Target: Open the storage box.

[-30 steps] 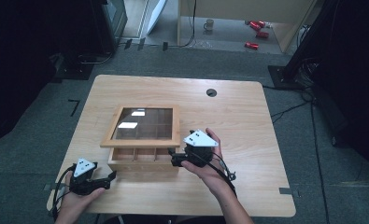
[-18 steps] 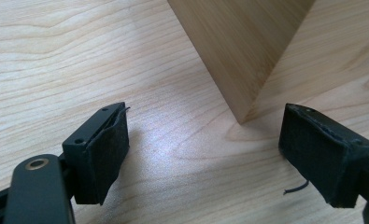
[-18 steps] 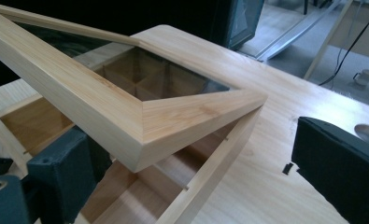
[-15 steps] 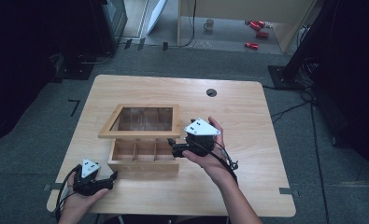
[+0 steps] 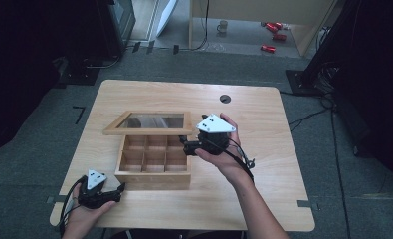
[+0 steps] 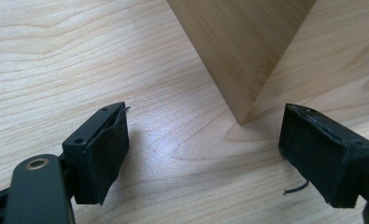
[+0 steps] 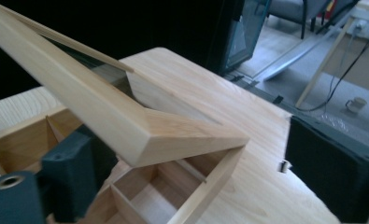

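On the table I see the wooden box at centre, its glass-paned lid hinged up along the far edge, so the lid's long axis runs 9-to-3 o'clock and its free right corner lies at about 9 o'clock from my right gripper — the nearer of the two. That gripper's jaws are spread, one under the raised lid corner and one out beside it, pinching nothing, with the hand cradling it from below and pointing it toward 9 o'clock. My left gripper rests low at the box's near-left corner — jaws also spread and empty, aimed toward 3 o'clock.
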The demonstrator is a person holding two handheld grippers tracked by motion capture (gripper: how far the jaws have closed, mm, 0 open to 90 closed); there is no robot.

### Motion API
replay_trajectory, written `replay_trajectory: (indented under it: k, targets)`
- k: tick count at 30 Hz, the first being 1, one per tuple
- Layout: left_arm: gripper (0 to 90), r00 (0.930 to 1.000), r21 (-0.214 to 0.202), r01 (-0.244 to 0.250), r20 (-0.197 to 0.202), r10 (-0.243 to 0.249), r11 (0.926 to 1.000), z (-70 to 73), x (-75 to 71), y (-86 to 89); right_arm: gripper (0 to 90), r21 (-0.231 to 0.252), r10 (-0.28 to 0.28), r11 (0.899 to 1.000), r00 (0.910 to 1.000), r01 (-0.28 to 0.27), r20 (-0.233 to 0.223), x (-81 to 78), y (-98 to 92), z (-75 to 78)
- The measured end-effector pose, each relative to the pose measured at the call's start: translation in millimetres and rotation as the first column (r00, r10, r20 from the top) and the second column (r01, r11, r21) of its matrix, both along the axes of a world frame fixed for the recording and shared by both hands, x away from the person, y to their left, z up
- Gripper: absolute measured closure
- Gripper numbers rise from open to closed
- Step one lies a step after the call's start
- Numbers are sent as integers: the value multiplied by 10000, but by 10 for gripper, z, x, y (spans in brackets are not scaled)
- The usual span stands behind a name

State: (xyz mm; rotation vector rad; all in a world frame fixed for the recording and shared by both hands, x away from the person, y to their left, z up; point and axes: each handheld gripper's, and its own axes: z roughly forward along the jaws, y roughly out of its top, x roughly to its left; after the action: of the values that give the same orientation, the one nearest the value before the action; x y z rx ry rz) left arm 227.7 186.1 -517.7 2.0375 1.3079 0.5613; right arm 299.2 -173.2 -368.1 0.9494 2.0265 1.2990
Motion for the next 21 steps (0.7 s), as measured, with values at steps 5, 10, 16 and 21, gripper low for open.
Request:
replay_trajectory:
  k: [5, 10, 16, 21]
  targets:
    - [167, 10000, -6, 2, -4, -2, 10000, 0, 1, 1, 199, 450, 85, 9989, 9998, -93, 177, 97, -20, 51]
    - [166, 10000, -31, -3, -3, 3, 10000, 0, 3, 2, 255, 570, -47, 9984, 9994, 27, 349, 176, -4, 64]
    - [166, 10000, -47, 2, -16, -2, 10000, 1, 5, 4, 356, 654, 39, 9978, 9987, -73, 511, 302, 15, 80]
    - [166, 10000, -107, -13, -17, 13, 9999, 0, 5, 6, 515, 818, 273, 9961, 9976, -324, 630, 371, 38, 110]
